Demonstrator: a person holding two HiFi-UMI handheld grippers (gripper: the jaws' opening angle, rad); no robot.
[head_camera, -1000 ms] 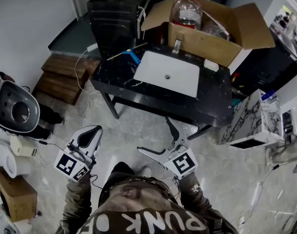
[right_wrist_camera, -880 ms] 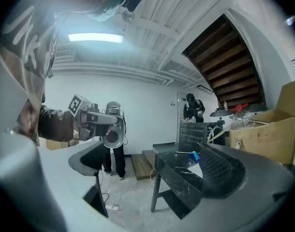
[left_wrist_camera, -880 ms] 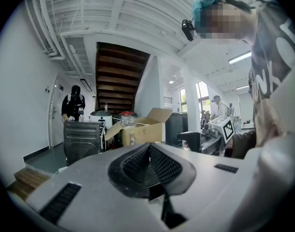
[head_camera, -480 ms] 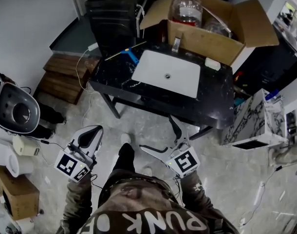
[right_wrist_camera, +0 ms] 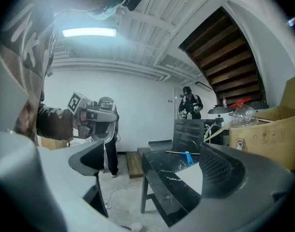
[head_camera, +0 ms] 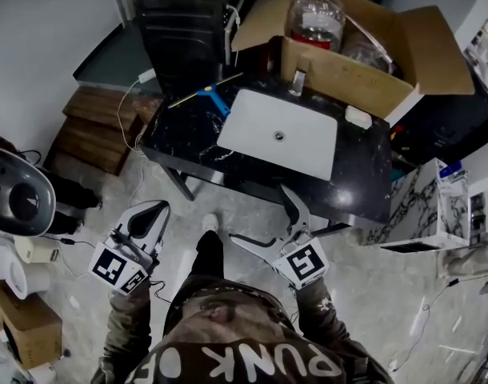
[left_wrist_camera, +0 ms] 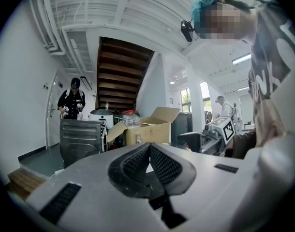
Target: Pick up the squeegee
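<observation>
Left hand-held gripper (head_camera: 159,209) pinched together — right hand-held gripper (head_camera: 258,214) spread wide, both well apart from the squeegee (head_camera: 213,95).

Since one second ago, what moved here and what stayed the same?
The person stepped toward the black marbled table, so it sits nearer in the head view, and one dark trouser leg came forward. Nothing was grabbed or let go. The blue-headed squeegee with a yellow handle stayed on the table beside the white sink. The left gripper stayed shut, the right gripper open and empty.
</observation>
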